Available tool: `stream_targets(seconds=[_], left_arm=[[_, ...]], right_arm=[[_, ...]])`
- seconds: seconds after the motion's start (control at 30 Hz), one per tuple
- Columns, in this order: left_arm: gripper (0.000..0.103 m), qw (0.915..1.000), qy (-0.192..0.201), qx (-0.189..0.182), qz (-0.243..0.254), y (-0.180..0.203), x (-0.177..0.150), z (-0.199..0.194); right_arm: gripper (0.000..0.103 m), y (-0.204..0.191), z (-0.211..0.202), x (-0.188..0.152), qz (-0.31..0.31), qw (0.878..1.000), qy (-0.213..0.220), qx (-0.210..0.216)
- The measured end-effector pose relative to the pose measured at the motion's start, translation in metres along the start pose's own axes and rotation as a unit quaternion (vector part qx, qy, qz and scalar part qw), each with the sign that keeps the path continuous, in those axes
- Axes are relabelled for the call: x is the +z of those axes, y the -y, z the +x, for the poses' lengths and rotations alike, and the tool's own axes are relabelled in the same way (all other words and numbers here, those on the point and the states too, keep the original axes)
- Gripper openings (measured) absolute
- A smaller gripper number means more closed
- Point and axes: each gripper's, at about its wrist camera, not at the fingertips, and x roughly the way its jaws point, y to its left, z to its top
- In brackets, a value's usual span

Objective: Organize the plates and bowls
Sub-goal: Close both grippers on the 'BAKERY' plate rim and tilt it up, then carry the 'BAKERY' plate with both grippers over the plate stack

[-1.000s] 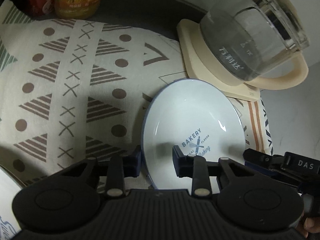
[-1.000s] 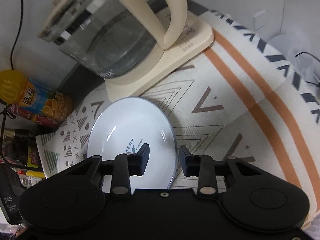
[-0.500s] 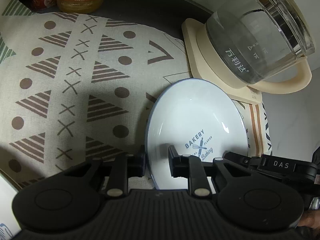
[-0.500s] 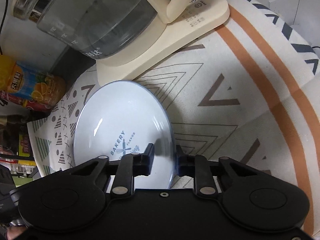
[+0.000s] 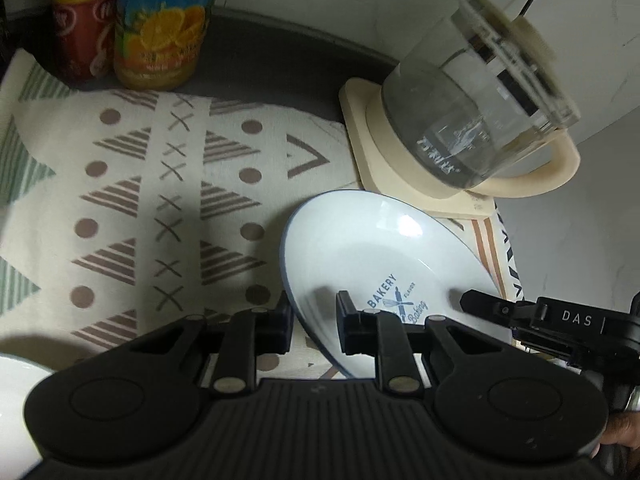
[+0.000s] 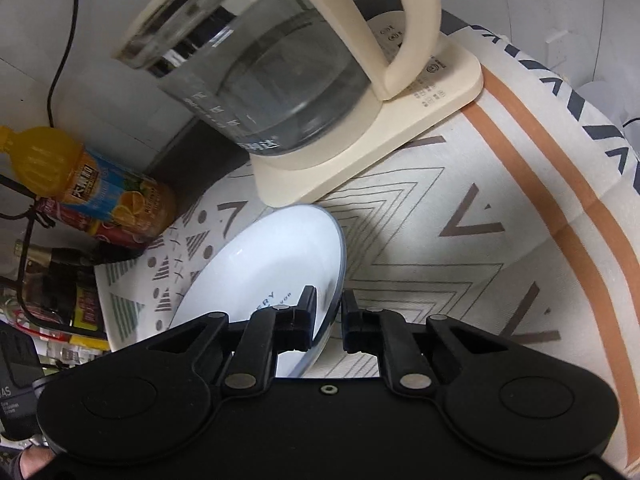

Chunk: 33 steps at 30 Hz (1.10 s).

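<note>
Both grippers have just closed on one white "BAKERY" plate (image 5: 384, 264): left gripper (image 5: 314, 326) pinches its left rim, right gripper (image 6: 328, 316) its right rim. Plate tilts over patterned cloth (image 5: 160, 200); glass kettle (image 6: 260, 80) beyond the fingers.

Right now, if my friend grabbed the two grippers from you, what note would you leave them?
Left gripper: jaws just closed, pinching the near left rim of the white plate.
Right gripper: jaws just closed on the same plate's right rim.
Where: the plate is tilted over the patterned cloth, just in front of the glass kettle. Another white dish shows at the left view's lower left edge.
Done: plate gripped on both sides.
Left: carry it to the other dishes; mind the kettle.
</note>
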Motion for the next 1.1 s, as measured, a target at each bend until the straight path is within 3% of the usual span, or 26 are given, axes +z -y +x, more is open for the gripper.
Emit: stream_targets(seconds=[0.33, 0.77, 1.1], left_arm=[[0.02, 0.9998, 0.019, -0.006, 0.005, -0.022, 0.003, -0.041], [0.02, 0.9996, 0.022, 0.007, 0.017, -0.071, 0.0, -0.087], [0.02, 0.9997, 0.004, 0.008, 0.021, -0.102, -0.014, -0.1]], right_arm=[[0.013, -0.046, -0.015, -0.012, -0.017, 0.999, 0.033, 0.007], [0.013, -0.1, -0.008, -0.057, -0.041, 0.998, 0.045, 0.031], [0.013, -0.127, -0.004, -0.091, -0.06, 0.997, 0.047, 0.022]])
